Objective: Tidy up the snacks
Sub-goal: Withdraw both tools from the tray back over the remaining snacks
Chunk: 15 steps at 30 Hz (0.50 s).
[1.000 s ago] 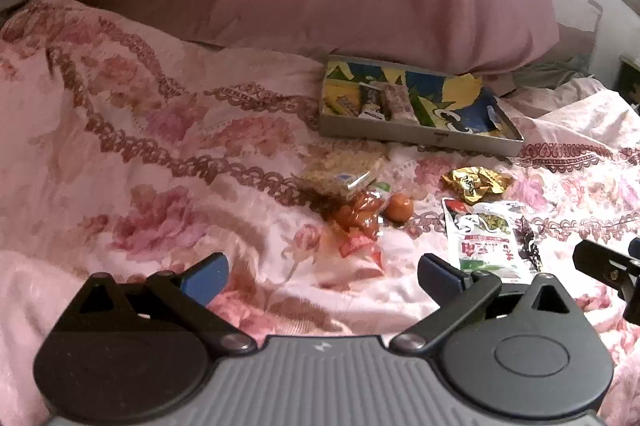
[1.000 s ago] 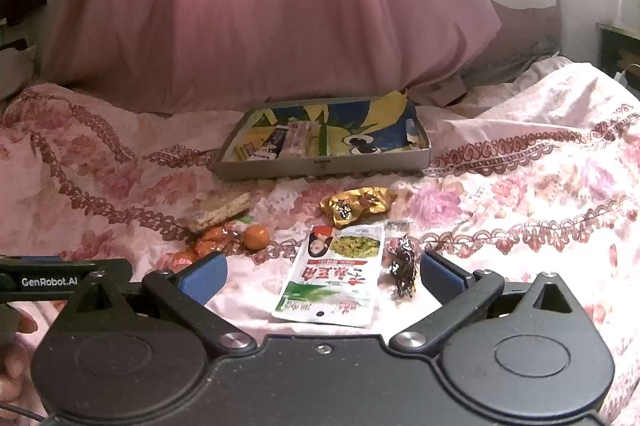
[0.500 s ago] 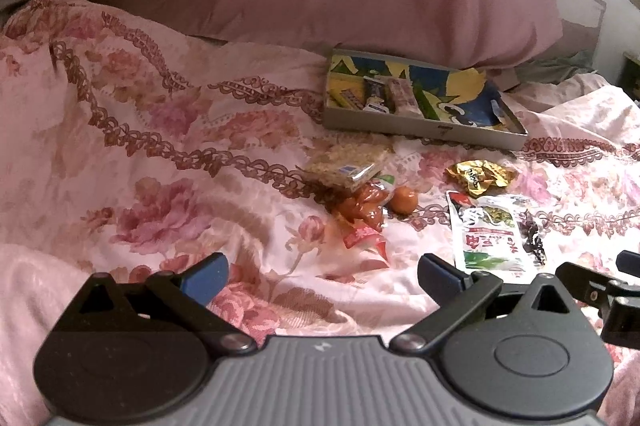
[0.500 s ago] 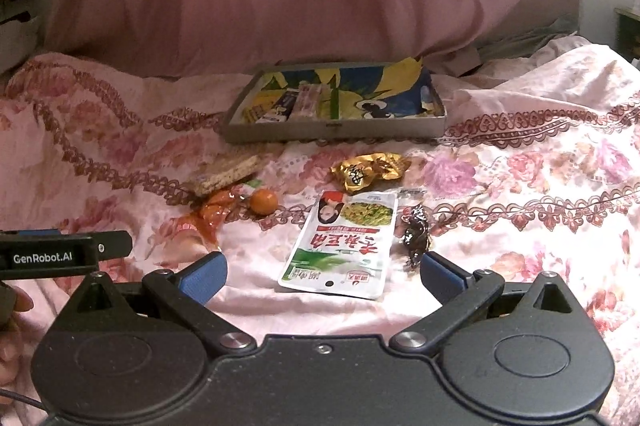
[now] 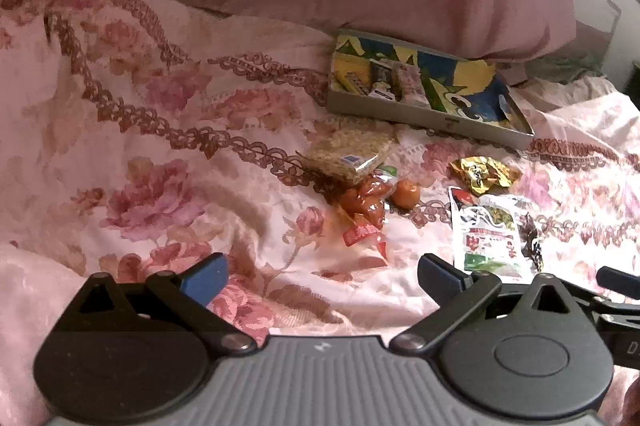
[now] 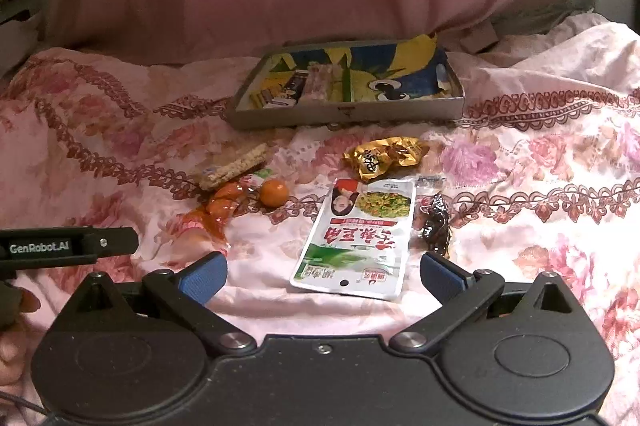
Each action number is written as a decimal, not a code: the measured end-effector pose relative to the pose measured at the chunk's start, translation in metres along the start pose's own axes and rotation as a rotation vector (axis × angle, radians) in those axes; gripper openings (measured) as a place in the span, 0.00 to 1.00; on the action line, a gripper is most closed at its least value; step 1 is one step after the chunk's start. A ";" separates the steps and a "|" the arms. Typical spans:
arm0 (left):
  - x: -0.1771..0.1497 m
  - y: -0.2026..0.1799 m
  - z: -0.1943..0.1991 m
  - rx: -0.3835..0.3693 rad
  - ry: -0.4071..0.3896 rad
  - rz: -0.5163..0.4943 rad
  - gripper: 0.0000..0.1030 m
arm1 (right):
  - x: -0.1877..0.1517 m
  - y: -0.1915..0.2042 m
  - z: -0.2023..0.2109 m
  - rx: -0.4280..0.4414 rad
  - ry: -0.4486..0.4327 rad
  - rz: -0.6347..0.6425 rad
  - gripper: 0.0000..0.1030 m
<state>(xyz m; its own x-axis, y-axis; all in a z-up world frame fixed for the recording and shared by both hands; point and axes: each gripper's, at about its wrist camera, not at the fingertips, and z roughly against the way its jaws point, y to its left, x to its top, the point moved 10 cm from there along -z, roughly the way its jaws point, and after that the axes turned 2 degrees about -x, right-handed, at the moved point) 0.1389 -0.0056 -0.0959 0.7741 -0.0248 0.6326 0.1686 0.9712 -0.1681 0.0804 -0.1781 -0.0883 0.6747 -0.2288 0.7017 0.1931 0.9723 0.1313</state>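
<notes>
Snacks lie loose on the bed before the tray (image 6: 348,114), so with your right hand-held gripper (image 6: 322,272) spread wide and empty, like the left (image 5: 322,272), pinch the green pouch (image 6: 356,238) by its near edge.

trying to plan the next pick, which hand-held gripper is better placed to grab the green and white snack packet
Right. The right hand-held gripper is open with the green and white snack packet lying almost centred just ahead of its fingers. For the left hand-held gripper, also open, the packet sits off to its right side.
</notes>
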 end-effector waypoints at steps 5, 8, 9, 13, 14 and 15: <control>0.008 -0.001 -0.011 -0.014 0.040 0.011 1.00 | 0.010 0.000 -0.010 -0.007 0.003 0.032 0.99; 0.013 -0.003 -0.017 -0.017 0.040 0.010 1.00 | 0.017 -0.004 -0.015 -0.022 -0.009 0.039 0.99; 0.014 -0.004 -0.020 -0.021 0.047 0.004 1.00 | 0.018 -0.005 -0.017 -0.026 -0.008 0.040 0.99; 0.020 -0.010 -0.027 -0.028 0.061 -0.026 1.00 | 0.021 -0.010 -0.025 -0.037 0.004 0.048 0.99; 0.024 -0.012 -0.029 -0.025 0.055 -0.043 1.00 | 0.022 -0.010 -0.027 -0.035 0.009 0.047 0.99; 0.028 -0.014 -0.030 -0.019 0.048 -0.063 1.00 | 0.023 -0.011 -0.029 -0.031 0.014 0.041 0.99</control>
<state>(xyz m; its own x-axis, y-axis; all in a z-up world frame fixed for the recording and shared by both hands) 0.1768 -0.0271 -0.0986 0.7897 -0.0971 0.6057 0.2289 0.9627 -0.1441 0.1142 -0.1954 -0.0941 0.6926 -0.1893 0.6961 0.1868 0.9791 0.0805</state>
